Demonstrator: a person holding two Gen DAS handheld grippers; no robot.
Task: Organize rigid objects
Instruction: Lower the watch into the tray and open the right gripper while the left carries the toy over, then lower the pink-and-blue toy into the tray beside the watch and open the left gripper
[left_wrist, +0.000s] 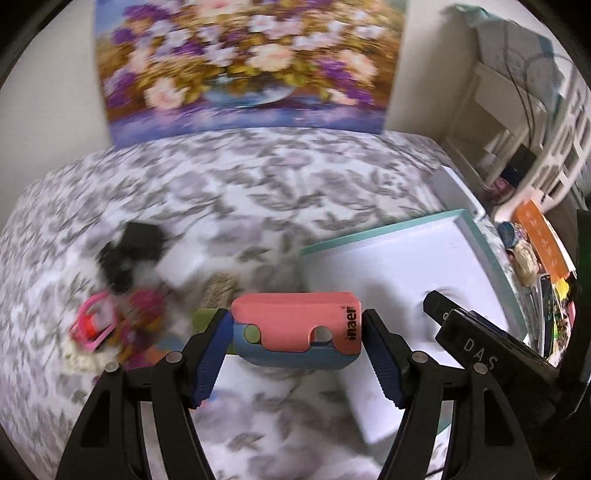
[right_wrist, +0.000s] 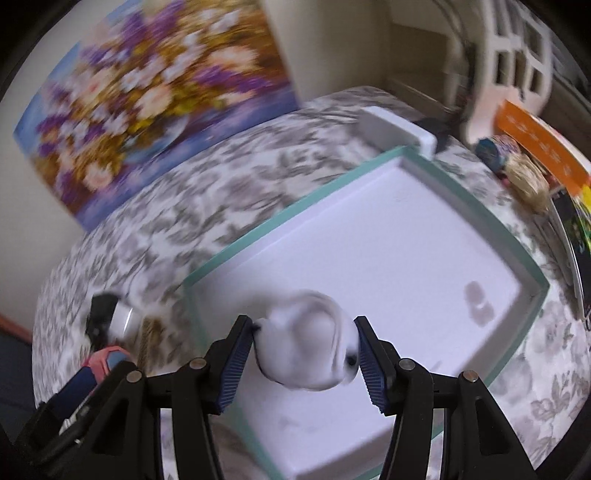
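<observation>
Left tongs (left_wrist: 297, 334) clamp a pink-and-blue case (left_wrist: 299, 328) beside the teal-rimmed tray (right_wrist: 236, 247); right tongs (right_wrist: 304, 349) grip a white rounded object (right_wrist: 306, 343) above it. Tray nearly bare; clutter (left_wrist: 122, 273) beside it awaits sorting.

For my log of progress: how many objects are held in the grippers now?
2. A pink and blue case is clamped in the left gripper. A white rounded object is clamped in the right gripper, over the white tray.
</observation>
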